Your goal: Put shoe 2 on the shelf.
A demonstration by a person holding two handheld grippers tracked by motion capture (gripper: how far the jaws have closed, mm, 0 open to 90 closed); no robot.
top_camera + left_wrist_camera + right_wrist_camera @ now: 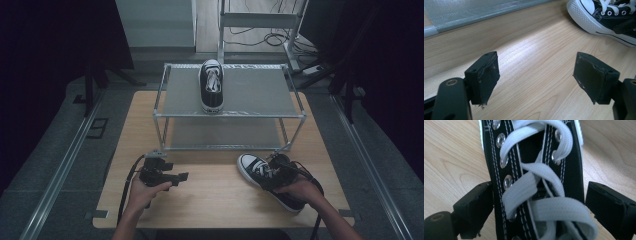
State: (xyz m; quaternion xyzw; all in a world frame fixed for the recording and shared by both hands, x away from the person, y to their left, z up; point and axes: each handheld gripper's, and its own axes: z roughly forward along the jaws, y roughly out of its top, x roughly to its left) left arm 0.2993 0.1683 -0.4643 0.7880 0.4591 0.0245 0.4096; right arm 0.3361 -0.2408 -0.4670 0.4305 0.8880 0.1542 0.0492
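A black canvas sneaker with white laces and a white toe cap (pixel 255 167) lies on the wooden table (pixel 215 200) at the right, toe toward the rack. My right gripper (pixel 274 176) is low over its laced middle. In the right gripper view the jaws straddle the sneaker (pixel 534 182): the left pad (pixel 477 205) sits at its side and the right pad (pixel 609 207) stands slightly off it, so the right gripper (pixel 539 202) is open. My left gripper (pixel 182 176) rests at the table's left, open and empty (pixel 536 75). A matching sneaker (pixel 211 85) stands on the rack's top shelf.
A two-shelf metal rack (pixel 260 92) stands at the back of the table; its lower shelf (pixel 474 10) lies just ahead of the left gripper. Bare wood stretches between the two hands. Dark floor and cables surround the table.
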